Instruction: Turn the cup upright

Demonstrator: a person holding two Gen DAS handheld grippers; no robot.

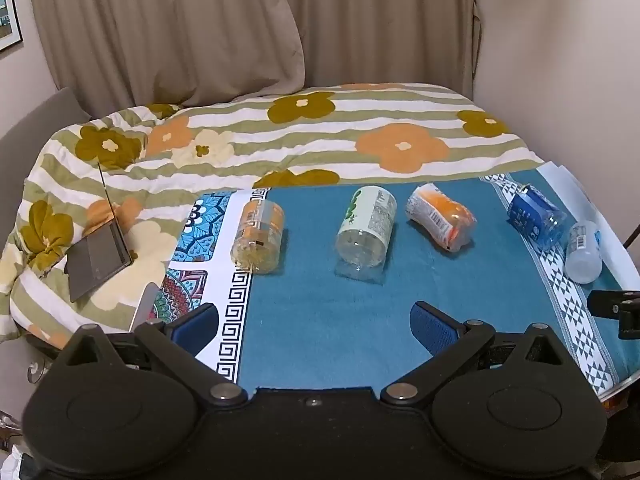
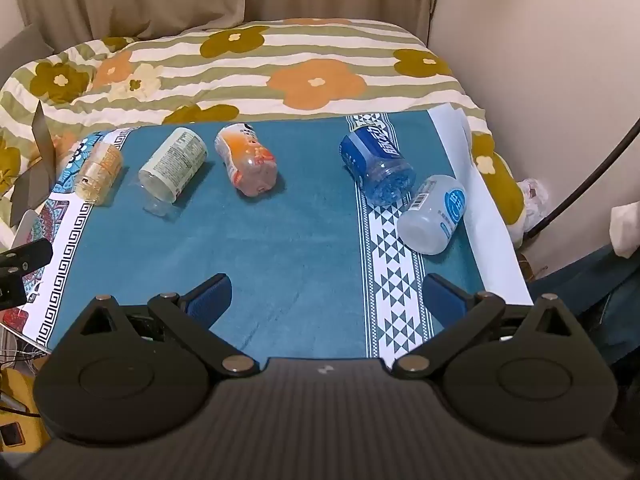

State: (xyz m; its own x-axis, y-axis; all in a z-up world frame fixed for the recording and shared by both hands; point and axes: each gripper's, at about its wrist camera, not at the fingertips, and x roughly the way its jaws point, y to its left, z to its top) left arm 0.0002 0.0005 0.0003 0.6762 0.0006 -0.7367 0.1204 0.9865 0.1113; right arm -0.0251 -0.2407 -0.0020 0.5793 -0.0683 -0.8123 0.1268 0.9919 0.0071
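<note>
Several cut-bottle cups lie on their sides on a teal cloth (image 1: 320,320). From the left: a yellow-orange cup (image 1: 259,240) (image 2: 98,174), a green-labelled cup (image 1: 366,230) (image 2: 173,168), an orange cup (image 1: 440,216) (image 2: 246,162), a blue cup (image 1: 536,216) (image 2: 378,164) and a white-blue cup (image 1: 584,252) (image 2: 434,212). My left gripper (image 1: 316,320) is open and empty, short of the green-labelled cup. My right gripper (image 2: 326,294) is open and empty, nearer than the blue and white-blue cups.
A flowered blanket (image 1: 280,136) covers the bed behind the cloth. An open laptop (image 1: 100,256) lies at the left. Curtains (image 1: 200,20) hang at the back and a wall (image 2: 540,60) stands at the right. A dark cable (image 2: 592,172) runs down at the far right.
</note>
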